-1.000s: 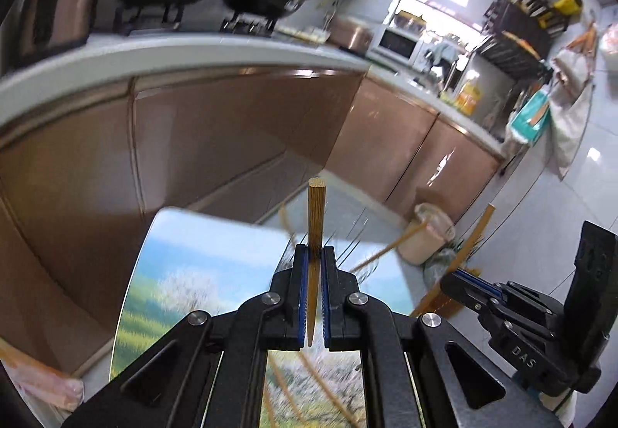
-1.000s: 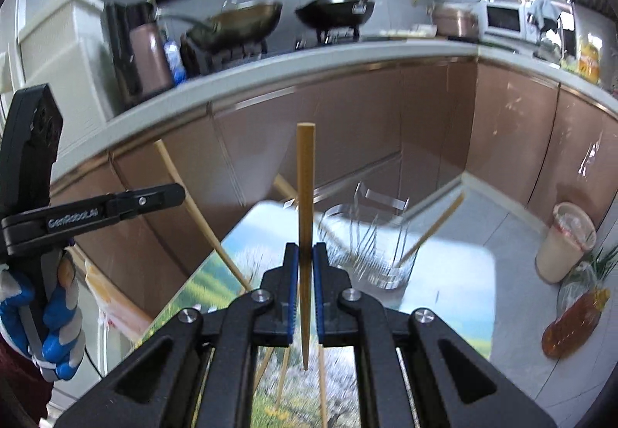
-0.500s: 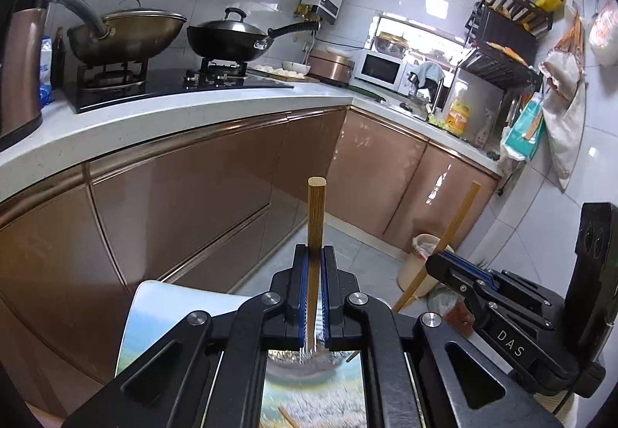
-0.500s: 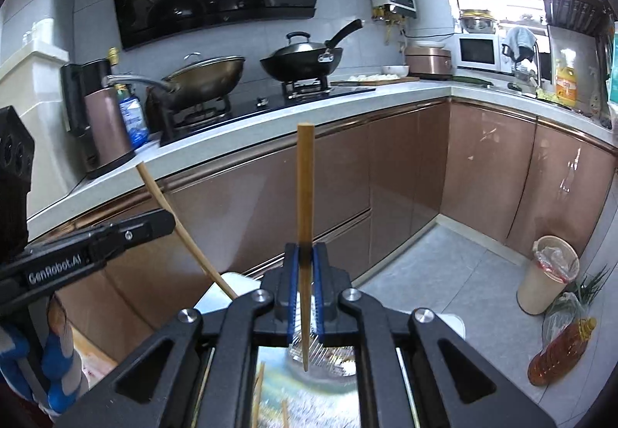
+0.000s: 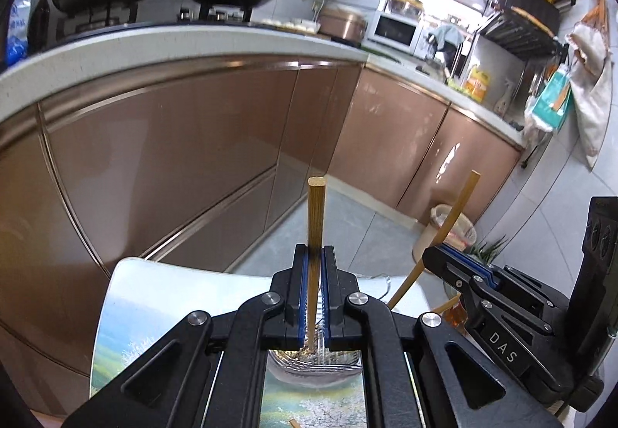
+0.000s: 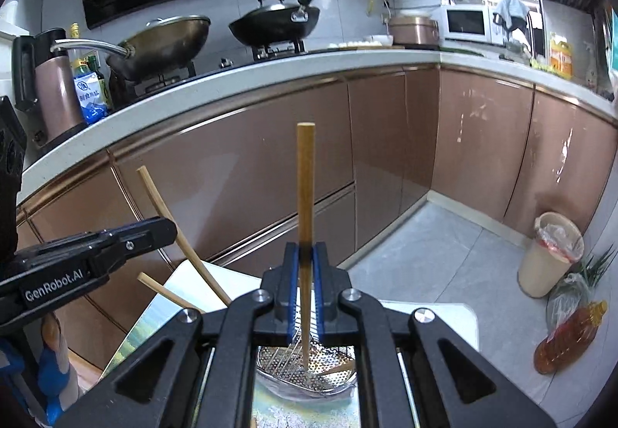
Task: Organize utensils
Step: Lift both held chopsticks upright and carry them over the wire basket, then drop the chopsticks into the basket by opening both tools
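Observation:
My left gripper (image 5: 314,292) is shut on a bamboo chopstick (image 5: 316,219) that stands upright between its blue pads. Its lower end hangs over a perforated metal utensil holder (image 5: 313,362) on the landscape-print table mat (image 5: 127,312). My right gripper (image 6: 305,289) is shut on a second chopstick (image 6: 305,188), whose tip reaches down into the same holder (image 6: 278,366). A chopstick (image 6: 340,368) lies inside the holder. Each gripper shows in the other's view: the right gripper (image 5: 428,260) with its chopstick (image 5: 459,204), the left gripper (image 6: 168,229) with its chopstick (image 6: 162,204).
Brown cabinet doors (image 6: 231,177) and a white counter (image 6: 193,99) with two woks stand close behind the table. On the floor to the right are a lined bin (image 6: 550,254) and an oil bottle (image 6: 567,335). A blue-and-white gloved hand (image 6: 46,370) holds the left gripper.
Both grippers moved forward and down with their chopsticks. The holder, earlier ahead on the mat, now lies right beneath both pairs of fingers.

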`<state>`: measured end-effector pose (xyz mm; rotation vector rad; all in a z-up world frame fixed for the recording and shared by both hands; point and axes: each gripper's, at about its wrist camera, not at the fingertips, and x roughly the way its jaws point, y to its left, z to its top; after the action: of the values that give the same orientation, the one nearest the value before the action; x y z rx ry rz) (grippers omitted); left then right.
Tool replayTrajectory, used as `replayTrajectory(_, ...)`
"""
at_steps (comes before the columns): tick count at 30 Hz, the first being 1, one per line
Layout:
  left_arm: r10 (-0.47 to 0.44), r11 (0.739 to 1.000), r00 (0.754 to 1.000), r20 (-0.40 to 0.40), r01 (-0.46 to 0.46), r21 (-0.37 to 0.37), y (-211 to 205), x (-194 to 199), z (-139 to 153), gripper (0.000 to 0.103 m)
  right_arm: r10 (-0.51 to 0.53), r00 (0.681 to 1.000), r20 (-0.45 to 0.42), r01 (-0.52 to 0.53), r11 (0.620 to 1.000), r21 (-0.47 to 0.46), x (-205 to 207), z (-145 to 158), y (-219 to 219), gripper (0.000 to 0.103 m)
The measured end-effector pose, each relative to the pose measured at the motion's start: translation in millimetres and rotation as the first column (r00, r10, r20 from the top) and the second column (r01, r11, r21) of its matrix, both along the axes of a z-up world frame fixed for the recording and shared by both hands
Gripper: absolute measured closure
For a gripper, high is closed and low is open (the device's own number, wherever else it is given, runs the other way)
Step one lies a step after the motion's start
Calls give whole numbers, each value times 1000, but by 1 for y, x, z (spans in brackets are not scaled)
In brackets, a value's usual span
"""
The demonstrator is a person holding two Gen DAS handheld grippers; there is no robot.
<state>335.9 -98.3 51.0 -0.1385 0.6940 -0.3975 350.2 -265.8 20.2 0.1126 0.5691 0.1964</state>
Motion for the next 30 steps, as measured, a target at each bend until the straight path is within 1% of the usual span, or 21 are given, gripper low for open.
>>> replayTrajectory(6,6,999,1000,6,-6,35,-8,0,-22,97,4,1000,-12,-4,1000,-5,3,-25,4,96)
replayTrajectory(16,11,992,1000,17,-13,122,-22,0,-43,97,15,998,-66,-16,1000,-13,2,-53,10,96)
replayTrajectory(19,23,989,999,27,-27,143,-23,0,-43,97,6,997,-74,-7,1000,-12,1,-57,7,95)
replayTrajectory(25,36,989,999,1,-36,144,-19,0,-43,97,-4,997,-82,3,1000,-6,-4,-57,3,95)
replayTrajectory(28,45,987,999,4,-45,152,-17,-4,-42,97,-7,997,-79,7,1000,-7,-10,-54,2,95)
replayTrajectory(30,48,988,999,0,-47,145,-14,-8,-40,95,-14,997,-75,13,1000,-9,-15,-51,0,95)
